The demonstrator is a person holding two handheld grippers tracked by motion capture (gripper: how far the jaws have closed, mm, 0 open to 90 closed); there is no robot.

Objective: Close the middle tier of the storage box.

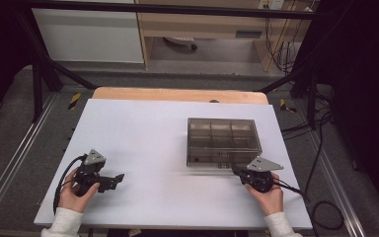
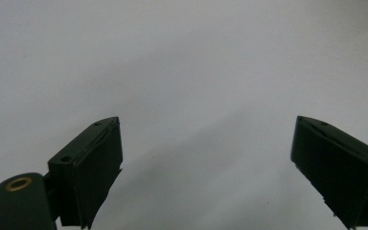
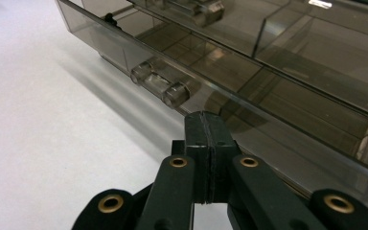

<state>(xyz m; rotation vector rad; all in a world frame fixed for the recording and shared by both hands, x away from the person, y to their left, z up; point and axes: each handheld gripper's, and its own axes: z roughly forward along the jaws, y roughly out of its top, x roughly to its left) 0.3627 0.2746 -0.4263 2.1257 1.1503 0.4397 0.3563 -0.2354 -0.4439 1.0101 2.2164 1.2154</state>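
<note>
The right gripper (image 3: 205,120) has its jaws pressed together with nothing between them, its tip at the front wall of the organizer box (image 1: 222,140), just beside a clear cylindrical latch (image 3: 159,86). Contact with the wall cannot be confirmed. The box is smoke-tinted transparent plastic, rectangular, divided into compartments, lid closed. It lies right of centre on the white worktop (image 1: 143,138). The left gripper (image 1: 112,181) rests well apart near the left front corner, jaws spread wide, holding nothing. No legible writing is visible.
</note>
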